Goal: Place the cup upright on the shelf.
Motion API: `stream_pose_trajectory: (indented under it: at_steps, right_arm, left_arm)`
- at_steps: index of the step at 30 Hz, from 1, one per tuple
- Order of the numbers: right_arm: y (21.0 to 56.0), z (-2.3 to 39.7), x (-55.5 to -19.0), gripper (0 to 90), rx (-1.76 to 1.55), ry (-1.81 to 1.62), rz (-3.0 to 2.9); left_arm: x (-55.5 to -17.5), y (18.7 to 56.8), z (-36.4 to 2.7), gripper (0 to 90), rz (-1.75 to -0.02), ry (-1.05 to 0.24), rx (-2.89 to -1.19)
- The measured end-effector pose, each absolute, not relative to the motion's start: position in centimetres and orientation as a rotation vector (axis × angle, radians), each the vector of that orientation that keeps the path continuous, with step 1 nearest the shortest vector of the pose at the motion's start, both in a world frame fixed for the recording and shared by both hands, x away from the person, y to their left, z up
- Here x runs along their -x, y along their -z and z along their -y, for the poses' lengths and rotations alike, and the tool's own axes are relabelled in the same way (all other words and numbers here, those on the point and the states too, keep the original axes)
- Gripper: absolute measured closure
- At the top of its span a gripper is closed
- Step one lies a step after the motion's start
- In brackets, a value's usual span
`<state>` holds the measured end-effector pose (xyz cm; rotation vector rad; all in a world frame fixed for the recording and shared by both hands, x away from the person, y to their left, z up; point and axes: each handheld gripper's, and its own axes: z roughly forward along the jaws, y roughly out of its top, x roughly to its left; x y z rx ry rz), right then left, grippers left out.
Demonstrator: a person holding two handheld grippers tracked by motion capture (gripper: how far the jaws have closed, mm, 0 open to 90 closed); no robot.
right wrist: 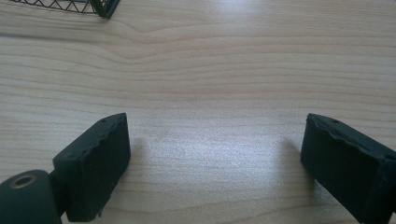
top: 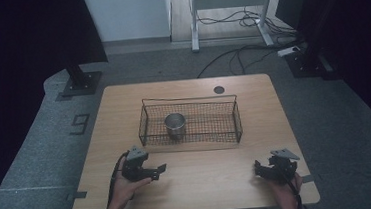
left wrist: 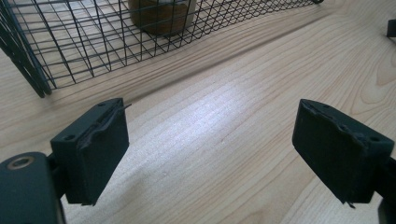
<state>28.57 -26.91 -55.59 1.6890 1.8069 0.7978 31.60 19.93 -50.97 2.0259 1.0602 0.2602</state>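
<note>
Resting low over a wooden table (top: 199, 173), the left gripper (top: 154, 171) sits in a person's left hand (top: 125, 188), its jaws spread apart with bare wood between them and nothing held; just ahead of it, up and slightly to its left in the left gripper view, stands a black wire basket (left wrist: 60, 51), its near wall close to the jaws but not touching them; inside that basket, beyond the mesh, a metal cup (top: 175, 125) stands upright, nearer the basket's left end in the high view; the right gripper (top: 264, 169), held in the right hand (top: 285, 187) at the table's near right corner, likewise has its jaws standing wide over empty tabletop, gripping nothing; the basket lies well ahead of it and off to its left, one corner (right wrist: 105, 7) just visible at the top of the right gripper view; the two grippers sit well apart, both on the near side of the basket.
</note>
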Motion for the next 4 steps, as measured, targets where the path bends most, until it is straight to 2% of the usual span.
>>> stream_pose_trajectory:
  at_steps: [4]
  right_arm:
    - [55.59, 26.90, -28.57, 8.4, -1.689, -0.799, -1.807]
  left_arm:
    - [-31.41, 50.98, -20.30, 11.0, -1.065, -0.259, -2.014]
